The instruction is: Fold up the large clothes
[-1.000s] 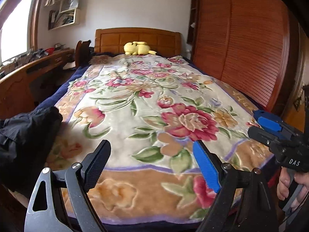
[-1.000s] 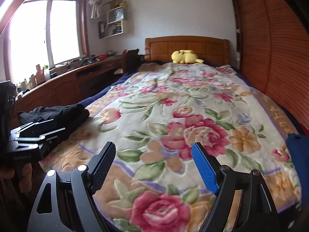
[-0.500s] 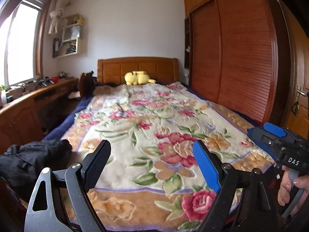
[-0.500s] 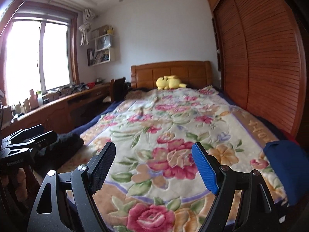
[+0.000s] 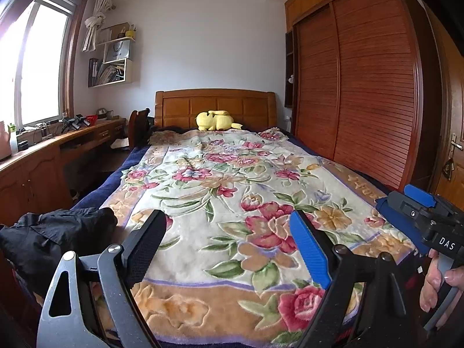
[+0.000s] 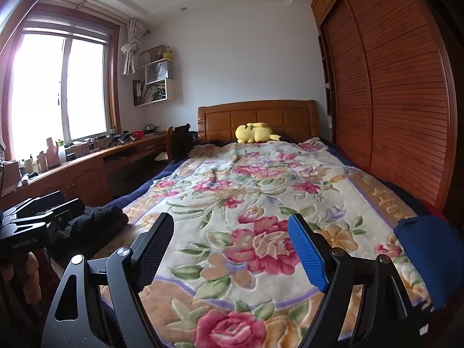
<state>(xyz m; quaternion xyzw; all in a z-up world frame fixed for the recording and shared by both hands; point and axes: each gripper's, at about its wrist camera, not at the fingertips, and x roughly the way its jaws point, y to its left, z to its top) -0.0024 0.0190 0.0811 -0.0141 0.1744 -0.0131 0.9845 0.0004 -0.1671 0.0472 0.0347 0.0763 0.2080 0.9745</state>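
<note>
Clothes to be folded: a black heap at 9 o'clock on the near left corner of the bed, and a blue piece at 3 o'clock on the near right corner; neither is laid out yet. Left gripper and right gripper both stand spread wide with nothing between the jaws, hovering over the blanket's near edge. Judged step: choosing and fetching a garment. Best practice would be to take the black heap by a collar or hem rather than a mid-bunch pinch, then drag it to the bed's centre and spread it flat before any fold. Hard to make out: what kind of garment either one is, its seams and sleeves; the blue piece is cut off at the frame edge, and the black heap's lower part hides behind the left gripper's frame.
</note>
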